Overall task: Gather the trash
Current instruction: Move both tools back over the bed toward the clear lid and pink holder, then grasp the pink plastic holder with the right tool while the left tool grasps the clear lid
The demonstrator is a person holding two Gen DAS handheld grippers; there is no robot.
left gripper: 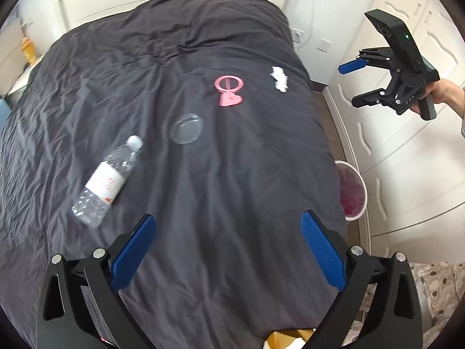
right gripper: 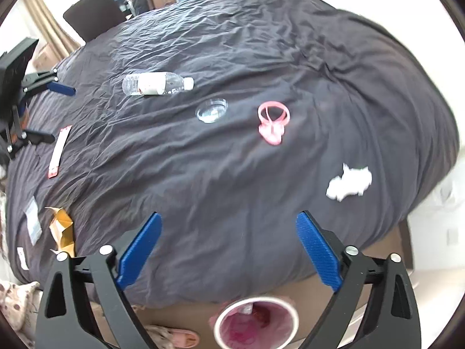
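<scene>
Grey duvet on the bed [right gripper: 247,43] carries the trash: bottle [right gripper: 157,83], clear lid [right gripper: 211,110], pink ring [right gripper: 273,122], tissue [right gripper: 348,183], wrappers. Both hand-held grippers, left [left gripper: 229,250] and right [right gripper: 229,250], are spread wide, nothing between pads. Best next: tissue, nearest the bin [right gripper: 258,322], pinched low against the cloth. Bin partly cut off; contents blurred.

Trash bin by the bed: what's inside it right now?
The trash bin has a pinkish-red liner with a few scraps near the top, one pale piece at the rim. Their kind is too blurred to tell, and what lies deeper is hidden. The dark bedcover hides part of it in the left wrist view.
</scene>
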